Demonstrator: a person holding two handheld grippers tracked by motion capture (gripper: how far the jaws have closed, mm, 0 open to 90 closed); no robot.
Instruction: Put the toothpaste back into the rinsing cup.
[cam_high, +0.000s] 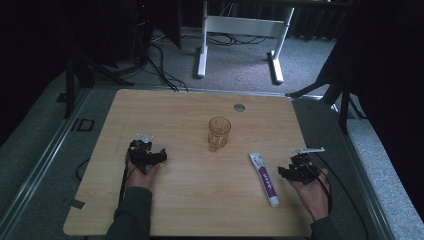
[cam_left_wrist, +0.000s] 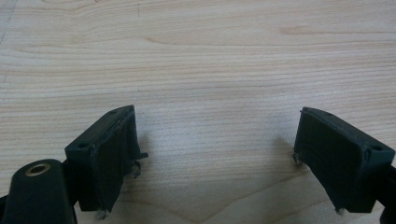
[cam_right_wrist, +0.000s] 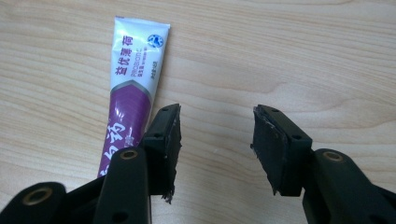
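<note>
- Wooden table (cam_high: 190, 200) filled the middle of the high view, an amber glass (cam_high: 219, 132) standing near its centre.
- Purple-and-white toothpaste tube (cam_high: 264, 179) lay flat at lower right, its long axis running from upper left to lower right, just left of the right gripper (cam_high: 295, 171).
- That right gripper (cam_right_wrist: 215, 147) stood with jaws apart and empty, the tube (cam_right_wrist: 130, 98) beside its left jaw, not between them.
- Left gripper (cam_left_wrist: 215, 154), well apart at lower left, gaped over bare wood.
</note>
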